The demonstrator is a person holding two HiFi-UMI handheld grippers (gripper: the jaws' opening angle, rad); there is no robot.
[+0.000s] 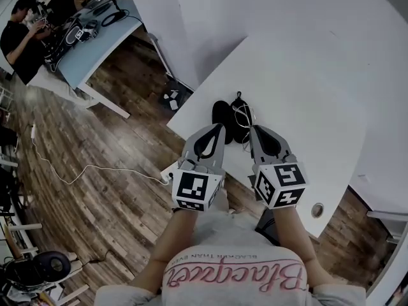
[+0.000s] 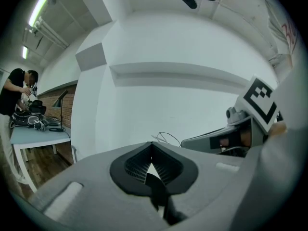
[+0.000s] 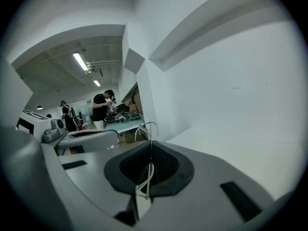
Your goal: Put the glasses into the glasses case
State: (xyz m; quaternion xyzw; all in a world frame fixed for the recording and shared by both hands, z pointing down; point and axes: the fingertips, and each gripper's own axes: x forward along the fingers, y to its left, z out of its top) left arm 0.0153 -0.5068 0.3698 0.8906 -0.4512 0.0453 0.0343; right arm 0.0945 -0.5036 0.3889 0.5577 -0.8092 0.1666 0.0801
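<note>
The black glasses case lies near the white table's front left edge. Thin white wire glasses rest against its right side. My left gripper has its tips at the case's near end; in the left gripper view the jaws meet, with a dark strip of the case between them. My right gripper is shut on the glasses, and their wire runs through the closed jaws and loops out past the tips.
Wooden floor with a white cable lies left of the table. A blue-topped desk with gear and a seated person stands at the far left. A round grommet sits near the table's front corner.
</note>
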